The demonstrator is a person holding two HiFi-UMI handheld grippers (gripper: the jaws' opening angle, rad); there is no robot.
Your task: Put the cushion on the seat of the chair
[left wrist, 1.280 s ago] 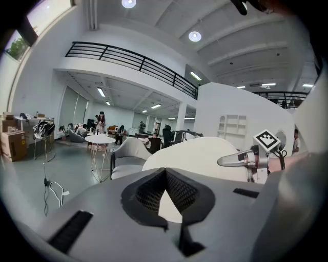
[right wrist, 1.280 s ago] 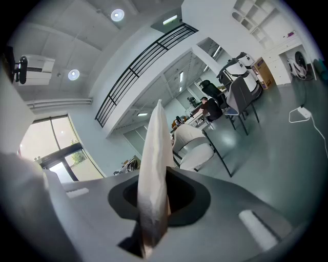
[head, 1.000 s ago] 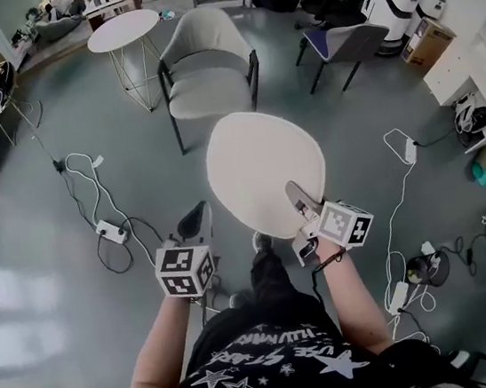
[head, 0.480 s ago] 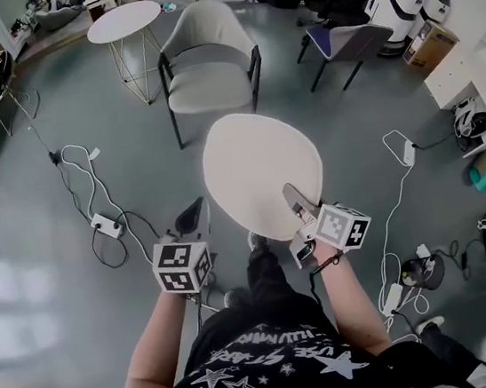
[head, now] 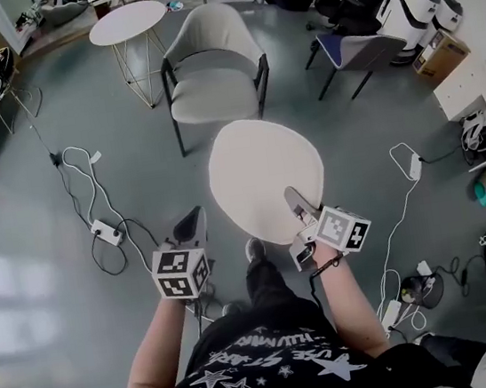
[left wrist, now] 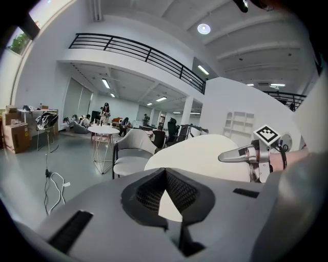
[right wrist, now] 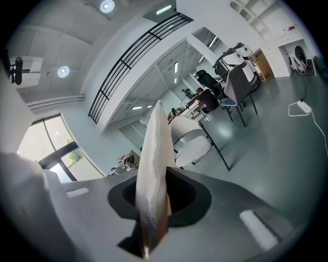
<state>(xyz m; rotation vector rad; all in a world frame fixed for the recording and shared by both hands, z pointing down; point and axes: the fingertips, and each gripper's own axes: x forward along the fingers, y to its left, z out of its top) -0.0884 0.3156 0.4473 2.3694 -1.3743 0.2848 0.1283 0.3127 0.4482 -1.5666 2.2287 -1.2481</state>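
Note:
A round white cushion hangs flat in front of me, above the grey floor. My right gripper is shut on its near right edge; in the right gripper view the cushion stands edge-on between the pads. My left gripper is shut and empty, apart from the cushion on its left. In the left gripper view the cushion lies beyond my left gripper. The pale upholstered chair stands further ahead with its seat bare and facing me.
A round white side table stands left of the chair. Cables and a power strip lie on the floor at left. A chair with a blue seat, boxes and people are at the back right.
Both grippers and the cushion have moved a little forward toward the chair as the person steps. The right gripper's hold on the cushion is the same.

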